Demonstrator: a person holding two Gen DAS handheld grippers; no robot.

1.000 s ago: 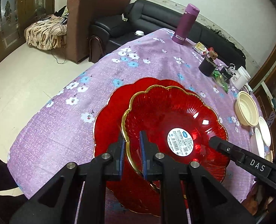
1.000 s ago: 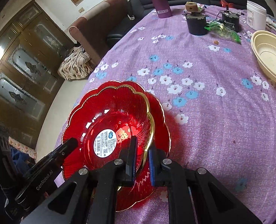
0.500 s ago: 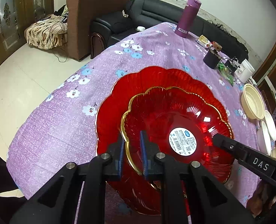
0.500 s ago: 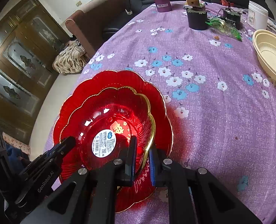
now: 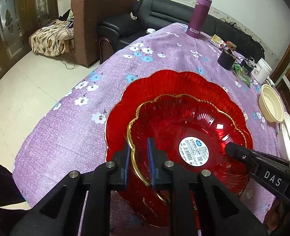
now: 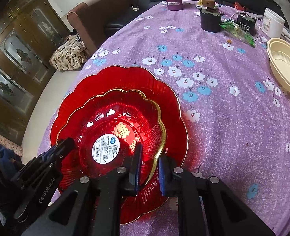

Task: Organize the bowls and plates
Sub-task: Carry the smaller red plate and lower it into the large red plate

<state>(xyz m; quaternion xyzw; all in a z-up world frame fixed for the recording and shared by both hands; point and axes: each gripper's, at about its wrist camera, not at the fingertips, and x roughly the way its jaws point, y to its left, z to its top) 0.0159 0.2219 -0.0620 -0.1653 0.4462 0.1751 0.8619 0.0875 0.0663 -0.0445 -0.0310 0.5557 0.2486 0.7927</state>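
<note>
A small red glass plate (image 5: 176,122) with a gold scalloped rim and a white barcode sticker sits centred over a larger red glass plate (image 5: 174,82) on the purple flowered tablecloth. My left gripper (image 5: 138,147) is shut on the small plate's near-left rim. My right gripper (image 6: 149,158) is shut on the same small plate (image 6: 113,122) at its right rim, above the larger plate (image 6: 125,78). Each gripper shows in the other's view: the right one (image 5: 231,147) and the left one (image 6: 66,143).
A stack of cream bowls (image 6: 284,63) sits at the right, and white dishes (image 5: 288,133) lie beside it. A purple bottle (image 5: 198,15), a dark pot (image 6: 210,20), a black box (image 6: 245,23) and a white tub (image 6: 272,24) stand at the far end. The table edge (image 5: 66,98) drops to the floor on the left.
Both grippers have carried the small plate further over the large plate, so it now sits nearly centred on it. Both grips stay shut on its rim.
</note>
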